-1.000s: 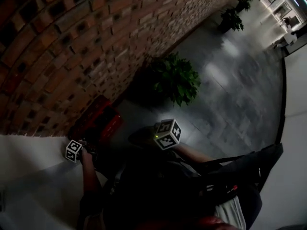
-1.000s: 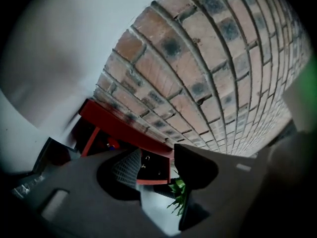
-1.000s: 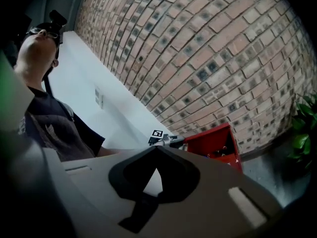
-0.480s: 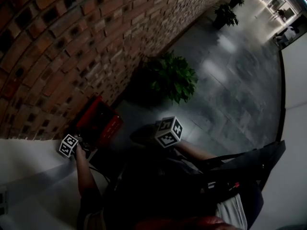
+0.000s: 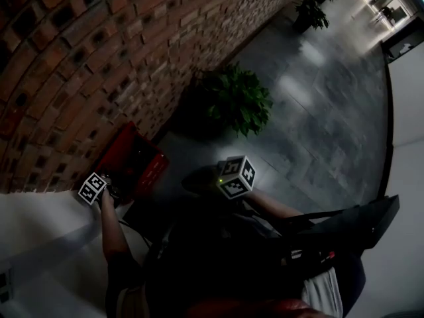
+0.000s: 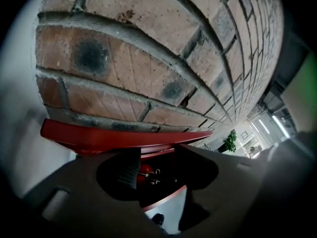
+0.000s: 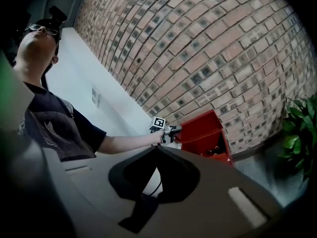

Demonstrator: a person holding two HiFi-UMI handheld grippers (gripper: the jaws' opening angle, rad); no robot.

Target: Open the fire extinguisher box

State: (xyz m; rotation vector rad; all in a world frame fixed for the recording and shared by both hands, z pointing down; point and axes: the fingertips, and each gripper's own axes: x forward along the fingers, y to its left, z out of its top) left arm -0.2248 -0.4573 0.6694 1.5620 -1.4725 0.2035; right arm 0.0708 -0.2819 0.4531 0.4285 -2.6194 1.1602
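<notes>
Your left gripper point(image 6: 156, 151) has its jaws apart. Their tips sit right under the edge of the lid point(image 6: 124, 137), a flat, smooth sheet of red painted metal that crosses just above them. The gap between the jaws looks into the fire extinguisher box point(image 7: 205, 130). A red extinguisher point(image 6: 143, 171) with metal fittings stands inside, and beside it hangs a paper tag point(image 6: 130, 168) whose print is too small to read. Beyond the lid rises the brick wall point(image 6: 148, 58), rough, with dark dimples and grey mortar lines.

Your right gripper point(image 7: 157, 148) has its jaws together, tips meeting on nothing, and the box is well ahead of it, to its right. No brand name shows; the gripper cubes carry only black-and-white square markers.
</notes>
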